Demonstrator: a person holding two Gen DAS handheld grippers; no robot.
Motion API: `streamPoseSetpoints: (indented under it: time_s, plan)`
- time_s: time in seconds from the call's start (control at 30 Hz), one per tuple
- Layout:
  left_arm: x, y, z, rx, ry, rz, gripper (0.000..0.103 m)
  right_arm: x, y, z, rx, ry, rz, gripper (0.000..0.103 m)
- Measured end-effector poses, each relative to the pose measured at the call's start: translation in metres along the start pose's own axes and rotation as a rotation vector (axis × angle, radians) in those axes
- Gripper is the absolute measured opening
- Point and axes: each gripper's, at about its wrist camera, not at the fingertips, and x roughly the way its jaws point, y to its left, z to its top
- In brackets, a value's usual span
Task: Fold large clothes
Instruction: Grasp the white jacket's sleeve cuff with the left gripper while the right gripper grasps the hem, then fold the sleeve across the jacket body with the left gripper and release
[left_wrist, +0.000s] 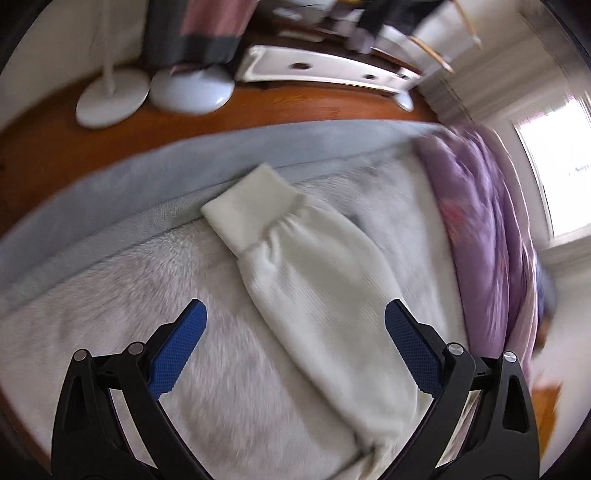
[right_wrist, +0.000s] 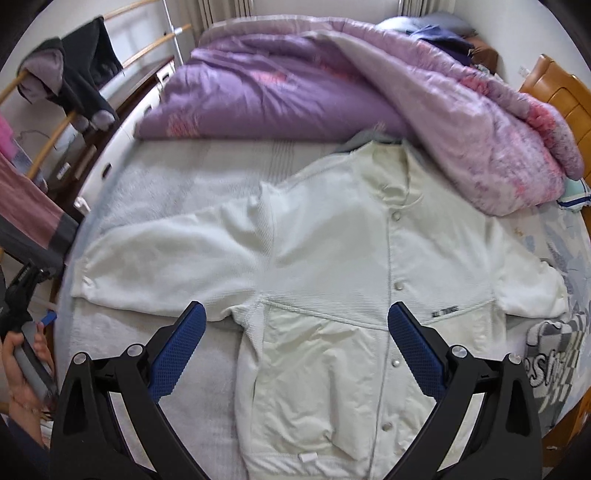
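A white snap-button jacket (right_wrist: 332, 266) lies flat, front up, on the bed, both sleeves spread sideways. In the left wrist view its left sleeve (left_wrist: 317, 295) with a ribbed cuff (left_wrist: 247, 210) lies across the fluffy white blanket (left_wrist: 110, 314). My left gripper (left_wrist: 295, 328) is open and empty, hovering over the sleeve; it also shows at the left edge of the right wrist view (right_wrist: 33, 306). My right gripper (right_wrist: 297, 325) is open and empty above the jacket's lower front.
A purple quilt (right_wrist: 295, 92) is heaped at the head of the bed. A checkered garment (right_wrist: 554, 354) lies at the right edge. A drying rack with dark clothes (right_wrist: 74, 74) stands left. Two white stand bases (left_wrist: 147, 96) sit on the wooden floor beyond the bed edge.
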Motion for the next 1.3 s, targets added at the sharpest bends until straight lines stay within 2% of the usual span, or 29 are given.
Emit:
streamPoseSetpoints:
  time_s: [0.07,0.1,0.2,0.27,0.33,0.37,0.4,0.43,0.5,0.53,0.6,0.67,0.7,0.77,0.8,0.9,1.03,1.1,1.2,1.3]
  plan:
    - [0.02,0.014,0.006,-0.045,0.014,0.014,0.091,0.026,0.004,0.001,-0.001,0.017,0.01,0.095]
    - [0.035,0.021,0.01,-0.067,0.035,0.015,0.083,0.037,0.006,0.002,-0.003,0.024,0.003,0.095]
    - [0.059,0.034,0.021,-0.104,0.043,-0.005,0.079,0.073,0.006,0.003,0.002,0.045,0.016,0.095]
    - [0.069,0.033,0.028,-0.06,0.026,0.026,0.06,0.09,0.005,0.003,0.013,0.049,0.025,0.095]
    - [0.075,0.034,0.032,-0.044,0.023,0.101,0.034,0.11,0.003,0.005,0.024,0.055,0.016,0.095]
    - [0.075,0.039,0.035,-0.063,0.024,0.086,0.029,0.115,0.001,0.006,0.032,0.056,0.02,0.095]
    - [0.071,0.04,0.035,-0.069,0.011,0.081,0.014,0.123,-0.002,0.008,0.044,0.064,0.031,0.093]
    - [0.064,0.039,0.036,-0.053,-0.006,0.078,0.011,0.131,-0.002,0.01,0.051,0.066,0.042,0.089]
    - [0.046,0.032,0.033,-0.024,-0.04,0.041,0.01,0.147,-0.003,0.016,0.046,0.078,0.067,0.056]
    - [0.037,0.029,0.033,-0.011,-0.059,0.021,0.009,0.153,-0.004,0.018,0.04,0.079,0.076,0.05]
    - [0.017,0.02,0.031,0.005,-0.09,-0.009,0.009,0.168,-0.003,0.021,0.027,0.09,0.111,0.027]
    - [-0.002,0.011,0.029,0.014,-0.122,-0.046,0.009,0.186,0.0,0.022,0.016,0.109,0.176,0.02]
    - [-0.017,0.003,0.027,0.033,-0.149,-0.067,0.008,0.195,0.001,0.022,0.014,0.124,0.198,0.013]
    - [-0.043,-0.016,0.019,0.088,-0.198,-0.079,0.007,0.222,0.0,0.015,0.052,0.201,0.263,0.003]
    - [-0.053,-0.025,0.015,0.115,-0.218,-0.087,0.007,0.236,-0.001,0.011,0.067,0.24,0.275,0.002]
    - [-0.081,-0.054,-0.001,0.187,-0.252,-0.136,0.007,0.254,-0.005,0.01,0.092,0.277,0.298,0.001]
    - [-0.114,-0.106,-0.03,0.269,-0.306,-0.204,0.007,0.245,-0.018,0.017,0.11,0.302,0.374,0.001]
    - [-0.131,-0.138,-0.05,0.307,-0.314,-0.262,0.007,0.222,-0.038,0.023,0.12,0.252,0.421,0.003]
    - [-0.142,-0.196,-0.092,0.4,-0.329,-0.3,0.007,0.182,-0.081,0.029,0.13,0.17,0.437,0.003]
    - [-0.135,-0.256,-0.143,0.47,-0.299,-0.356,0.007,0.145,-0.142,0.031,0.13,0.085,0.406,0.003]
